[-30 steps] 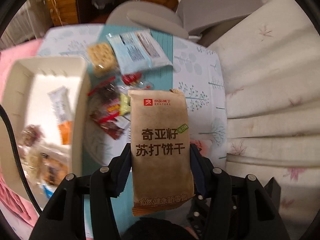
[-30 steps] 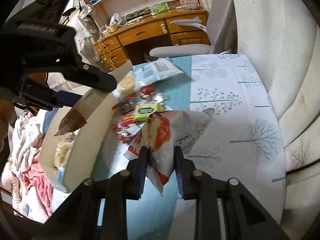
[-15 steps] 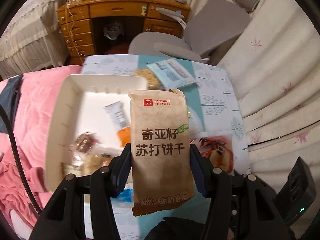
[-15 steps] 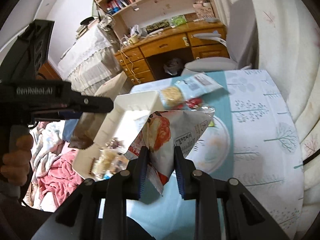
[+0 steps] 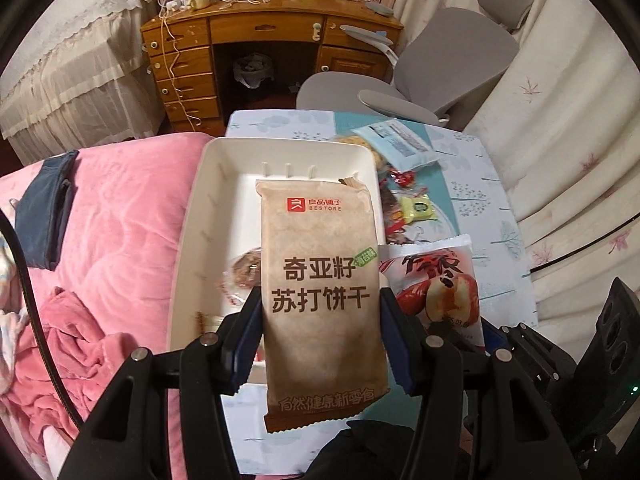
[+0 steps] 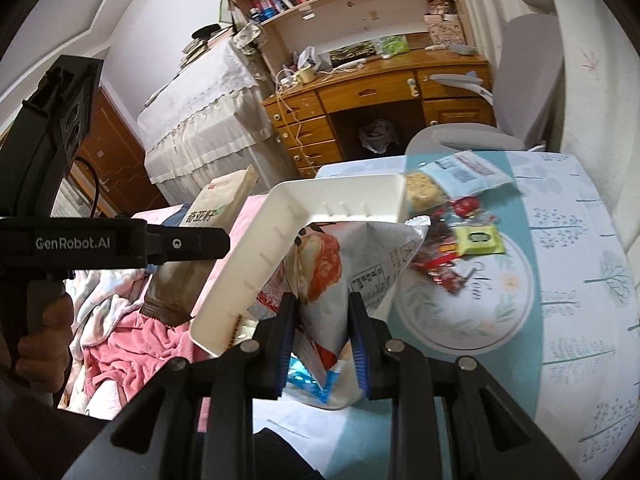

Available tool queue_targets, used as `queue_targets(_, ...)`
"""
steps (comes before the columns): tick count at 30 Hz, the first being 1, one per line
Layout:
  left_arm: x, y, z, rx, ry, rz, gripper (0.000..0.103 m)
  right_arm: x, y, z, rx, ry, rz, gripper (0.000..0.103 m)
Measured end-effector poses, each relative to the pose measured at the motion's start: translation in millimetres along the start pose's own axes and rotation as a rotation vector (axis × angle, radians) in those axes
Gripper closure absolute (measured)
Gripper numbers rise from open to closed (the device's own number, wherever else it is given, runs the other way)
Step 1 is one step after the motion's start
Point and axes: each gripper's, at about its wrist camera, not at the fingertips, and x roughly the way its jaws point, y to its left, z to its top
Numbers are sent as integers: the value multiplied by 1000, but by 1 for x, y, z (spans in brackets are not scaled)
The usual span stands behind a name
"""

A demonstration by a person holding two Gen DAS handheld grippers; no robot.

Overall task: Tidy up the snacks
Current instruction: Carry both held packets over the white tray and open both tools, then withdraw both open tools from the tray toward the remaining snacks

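Observation:
My left gripper (image 5: pixel 320 300) is shut on a brown cracker packet (image 5: pixel 320 280) with Chinese print and holds it upright above the white tray (image 5: pixel 200 216). The packet also shows in the right wrist view (image 6: pixel 208 216). My right gripper (image 6: pixel 322 300) is shut on a white and red snack bag (image 6: pixel 348 264), held at the tray's (image 6: pixel 256 264) right edge; the bag also shows in the left wrist view (image 5: pixel 436 284). The tray holds a few wrapped snacks (image 5: pixel 244 268). Loose snacks lie on the table: a light blue packet (image 5: pixel 396 144), a yellow-green packet (image 5: pixel 418 208) and red sweets (image 5: pixel 404 178).
The tray sits at the left side of a patterned tablecloth (image 6: pixel 580 264), beside a pink blanket (image 5: pixel 112 240). A grey chair (image 5: pixel 440 60) and a wooden desk (image 5: pixel 260 52) stand behind the table. A cream curtain (image 5: pixel 560 120) hangs on the right.
Both grippers have lifted and drawn back with their packets. The left packet has moved from over the table to over the tray; the right bag has moved left to the tray's edge.

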Motion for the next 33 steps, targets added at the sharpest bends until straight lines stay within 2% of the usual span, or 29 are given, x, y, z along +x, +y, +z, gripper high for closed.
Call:
queue_targets(9,1,34,-6,-5,12,15,49,20,35,-3,-22,10,14,77)
queue_targets(12,4,41,-8,-17,29,-2,47,26,40,-4,-22,26,-8,73)
queue_targets(13,5,43,-8,-20,32,-9,44,28,41,-5,-16,36,-23,73)
queue_targets(14,6,43,-9,-21,34,-9,35,30,41,-6,-7,40,-33,73)
queue_targets(16,8,43,-9,-21,39,-13,30,30,39,-8,7,46,-40,73)
queue_targets(25,17,26,-9,-6,76,-38,28,21,25,-11,50,64,-77,71)
queue_targets(33,26,-10,2,0,95,-63,28,5,-4,-7,82,67,-101,60)
